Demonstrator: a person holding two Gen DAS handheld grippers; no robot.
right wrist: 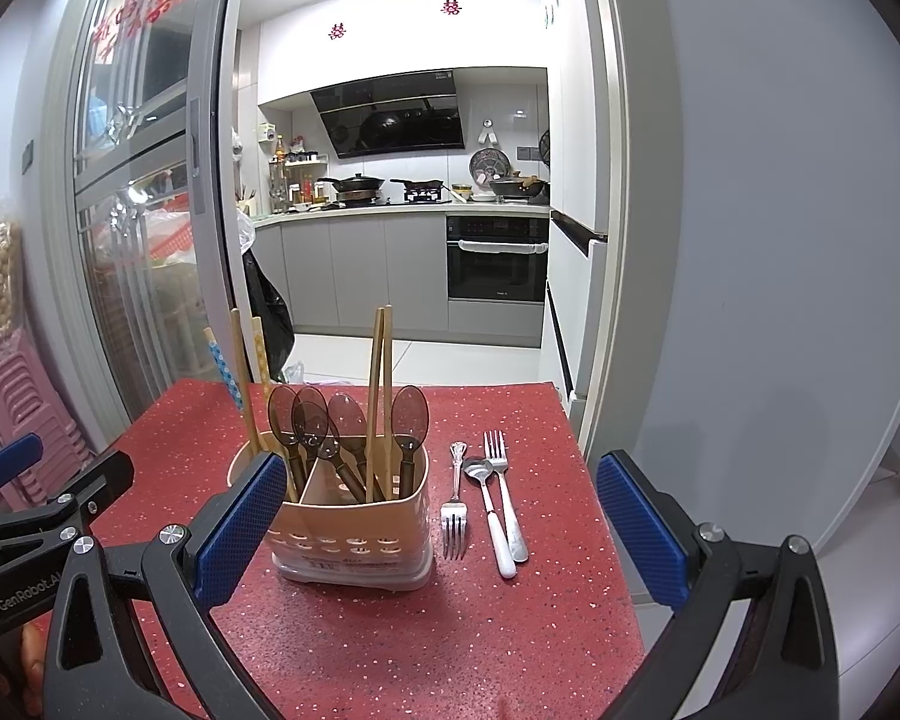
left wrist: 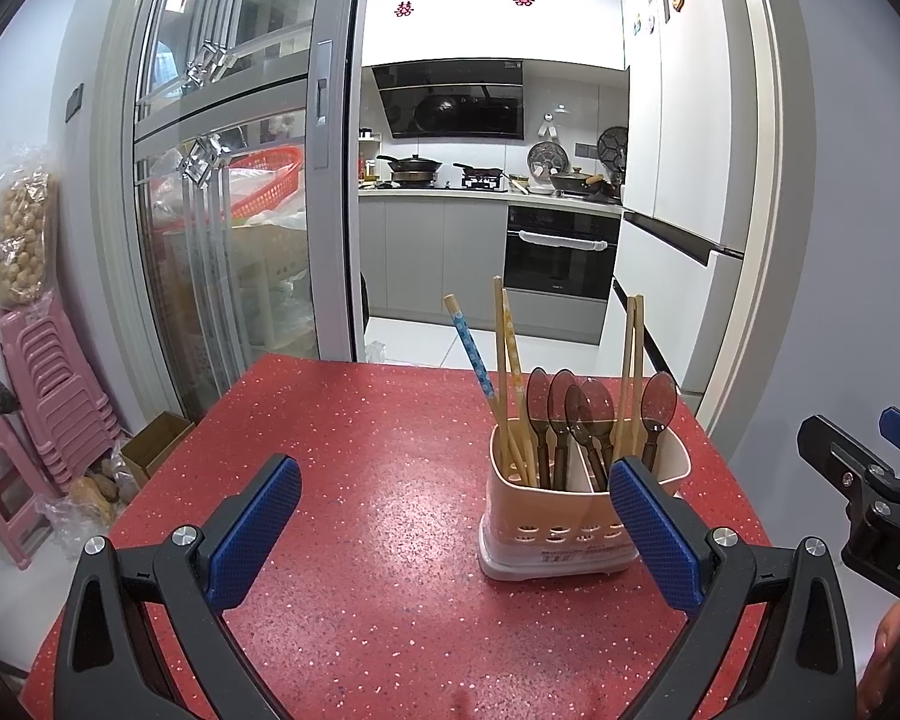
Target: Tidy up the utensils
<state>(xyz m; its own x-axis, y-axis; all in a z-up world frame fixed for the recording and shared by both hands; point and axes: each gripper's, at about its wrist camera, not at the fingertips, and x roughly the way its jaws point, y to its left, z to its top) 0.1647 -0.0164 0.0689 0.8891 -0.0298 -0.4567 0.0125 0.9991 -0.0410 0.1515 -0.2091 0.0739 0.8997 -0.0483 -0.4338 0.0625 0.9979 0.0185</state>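
Three loose metal utensils [right wrist: 486, 501] lie flat beside the holder [right wrist: 354, 516] on the red table [right wrist: 390, 630], thin, stiff and slippery, so we judge a mid-handle pinch best with our right gripper [right wrist: 441, 531] and left gripper [left wrist: 456, 534], both spread empty.

Red table [left wrist: 354, 480] bare left of and in front of the utensil holder [left wrist: 546, 540]; open passage there. Right of the holder, two forks [right wrist: 453, 516] and a spoon [right wrist: 491, 504] lie side by side. Upright chopsticks [right wrist: 379, 396] and spoons block access from above.
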